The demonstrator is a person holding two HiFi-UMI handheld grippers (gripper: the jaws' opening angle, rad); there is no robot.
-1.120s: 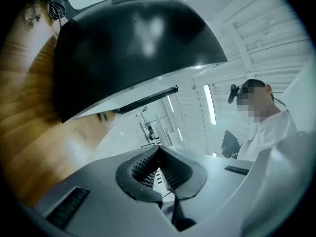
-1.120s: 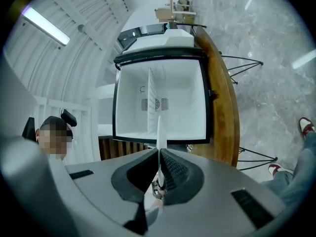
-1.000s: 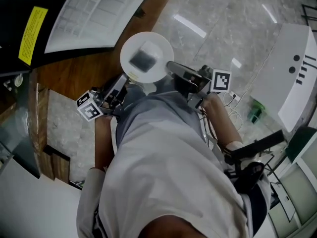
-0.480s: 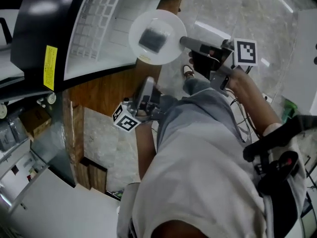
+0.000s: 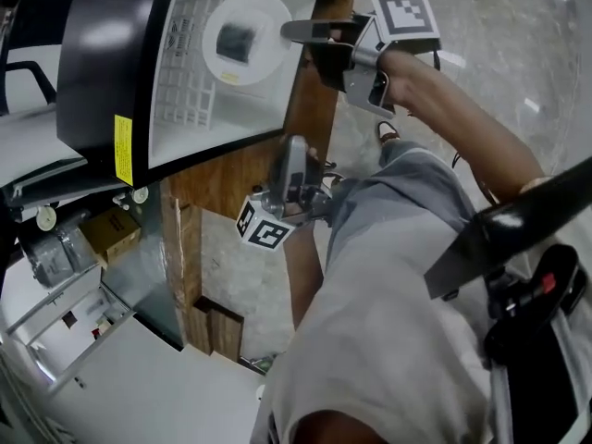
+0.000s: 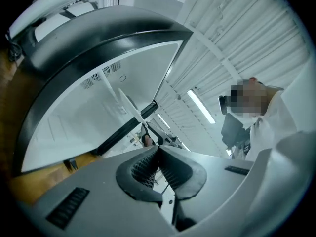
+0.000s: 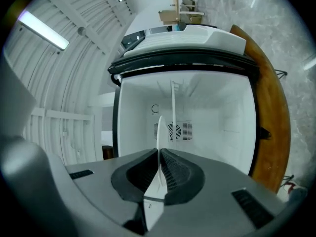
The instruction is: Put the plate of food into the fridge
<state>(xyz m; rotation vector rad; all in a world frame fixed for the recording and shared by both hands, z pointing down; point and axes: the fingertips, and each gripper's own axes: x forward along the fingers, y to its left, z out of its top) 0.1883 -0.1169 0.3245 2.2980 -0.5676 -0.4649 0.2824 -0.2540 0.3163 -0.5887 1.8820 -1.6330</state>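
Plate [image 5: 264,12], rim pinched in jaws of the right gripper [image 5: 289,31], is inside the fridge [image 5: 102,72]; its dark food [image 5: 238,41] is blurred. Left gripper [image 5: 294,151] jaws closed, empty.

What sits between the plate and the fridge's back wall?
Nothing; in the right gripper view the stretch from plate to back wall is bare, the wire shelf running alongside.

Glossy wht plate [image 5: 270,15], smooth wood panel [image 5: 305,109]
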